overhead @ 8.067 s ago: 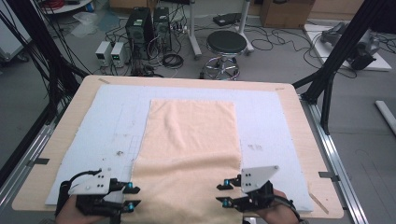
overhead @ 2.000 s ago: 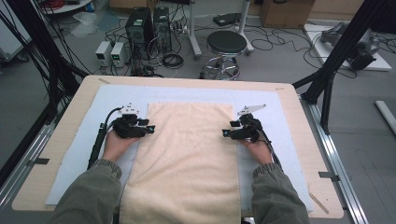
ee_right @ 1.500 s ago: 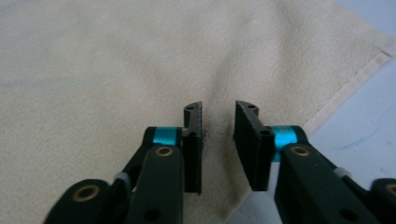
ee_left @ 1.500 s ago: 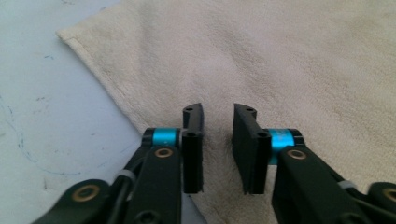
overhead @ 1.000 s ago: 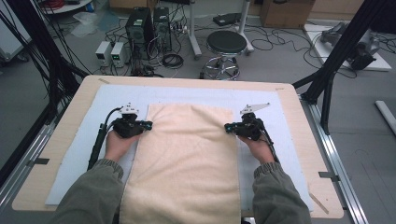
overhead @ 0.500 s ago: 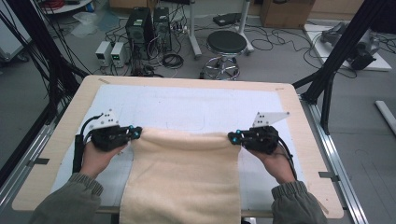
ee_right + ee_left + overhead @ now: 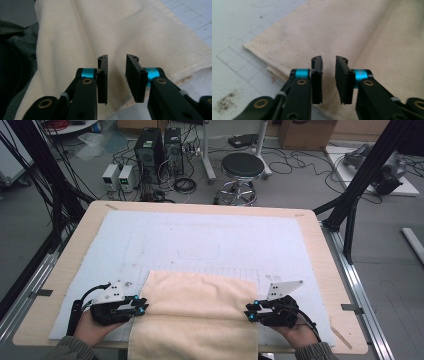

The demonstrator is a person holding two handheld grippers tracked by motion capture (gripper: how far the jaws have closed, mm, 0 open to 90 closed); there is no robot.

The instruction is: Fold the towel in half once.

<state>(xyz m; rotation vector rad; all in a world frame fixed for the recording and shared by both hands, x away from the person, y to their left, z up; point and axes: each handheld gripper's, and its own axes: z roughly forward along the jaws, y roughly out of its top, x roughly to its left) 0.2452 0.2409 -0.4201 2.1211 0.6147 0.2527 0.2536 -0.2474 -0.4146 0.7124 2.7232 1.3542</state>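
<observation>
A cream towel (image 7: 200, 310) lies folded on the near half of the white mat (image 7: 200, 240), its front part hanging over the table's near edge. My left gripper (image 7: 142, 306) rests at the towel's left edge, my right gripper (image 7: 248, 312) at its right edge, and both point inward. In the left gripper view the left gripper (image 7: 328, 61) has just been opening, with nothing between its pads and the towel (image 7: 352, 32) lying below and beyond them. The right gripper (image 7: 116, 58) has also just been opening and is likewise empty above the towel (image 7: 100, 30).
The mat covers most of the wooden table (image 7: 80, 250); its far half is bare, with faint grid lines. Behind the table on the floor stand a black stool (image 7: 242, 167), computer boxes (image 7: 155, 145) and cables. Black frame posts (image 7: 360, 185) rise at the right.
Both grippers have moved toward the near edge of the table, drawing the towel's far edge back over itself. Their jaws now stand apart and the fold lies flat.
</observation>
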